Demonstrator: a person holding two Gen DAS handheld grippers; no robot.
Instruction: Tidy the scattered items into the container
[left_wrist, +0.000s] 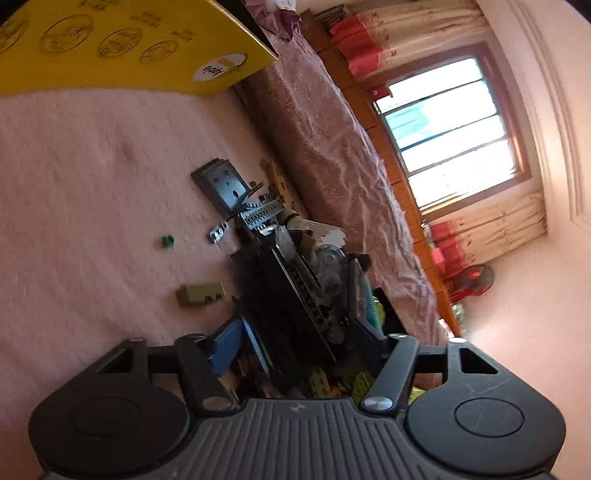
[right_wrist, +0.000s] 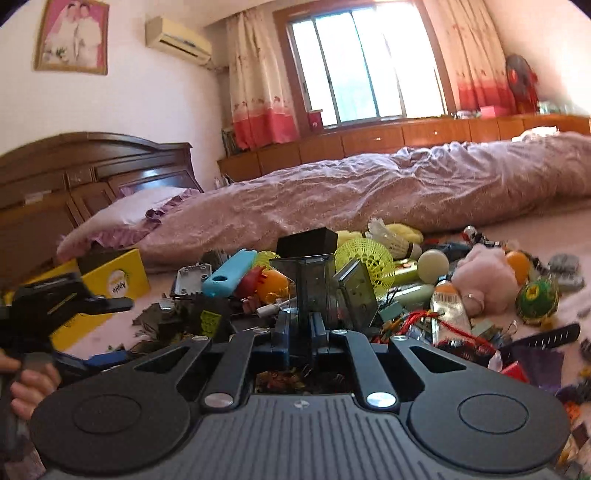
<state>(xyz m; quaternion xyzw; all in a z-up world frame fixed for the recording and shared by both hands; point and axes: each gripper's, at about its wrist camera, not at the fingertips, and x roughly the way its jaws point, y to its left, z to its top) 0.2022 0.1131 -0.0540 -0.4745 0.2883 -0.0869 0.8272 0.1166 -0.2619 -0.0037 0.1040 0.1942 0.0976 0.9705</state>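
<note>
In the right wrist view my right gripper (right_wrist: 300, 332) is shut on a smoky grey see-through plastic box (right_wrist: 303, 284) with a black cap, held upright over a pile of small items. The yellow cardboard box (right_wrist: 110, 284) marked "Apple" stands at the left. My left gripper (right_wrist: 114, 330) hangs in front of that box, held by a hand (right_wrist: 26, 384). In the left wrist view the left gripper (left_wrist: 295, 332) stands open, pointing at the pile's black slab (left_wrist: 288, 295); the yellow box (left_wrist: 110, 44) is at the top left.
Loose on the pink blanket (left_wrist: 74, 184) lie a green bead (left_wrist: 168, 242), a tan block (left_wrist: 201, 293) and a metal clip (left_wrist: 218, 233). The pile holds a blue case (right_wrist: 229, 275), a yellow mesh ball (right_wrist: 365, 254) and a pink plush (right_wrist: 484, 273). A rumpled purple quilt (right_wrist: 369, 192) lies behind.
</note>
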